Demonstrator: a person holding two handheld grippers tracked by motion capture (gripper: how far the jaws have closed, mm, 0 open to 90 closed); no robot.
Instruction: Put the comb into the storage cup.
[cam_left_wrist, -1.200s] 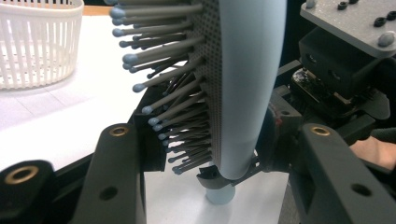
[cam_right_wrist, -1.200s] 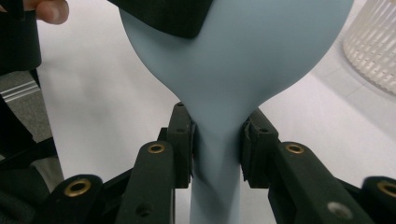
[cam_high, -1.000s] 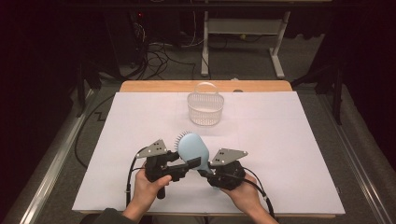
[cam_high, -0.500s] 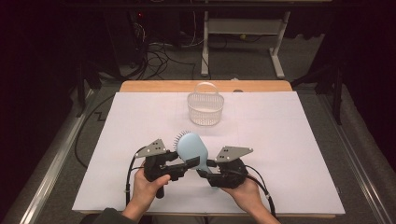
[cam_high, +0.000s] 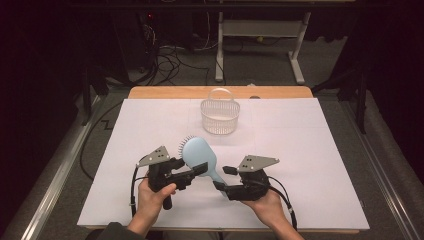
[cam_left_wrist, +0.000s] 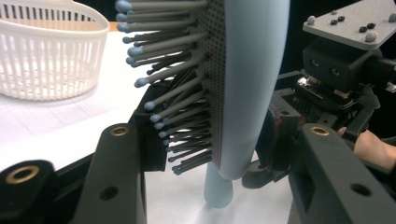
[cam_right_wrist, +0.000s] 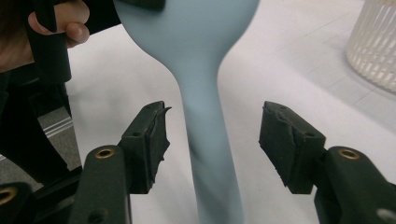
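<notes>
White sheeting covers the table (cam_high: 310, 150), and a white plastic basket (cam_high: 220, 116) stands near its far edge. Pale blue hairbrush (cam_high: 198, 155) — I hold it above the near half, well short of the basket. My left gripper (cam_high: 192, 172) is clamped across the brush head, bristles against one pad as far as I can tell. My right gripper (cam_high: 225, 179) has just been opening — its jaws stand either side of the handle (cam_right_wrist: 210, 154), touching neither side.
</notes>
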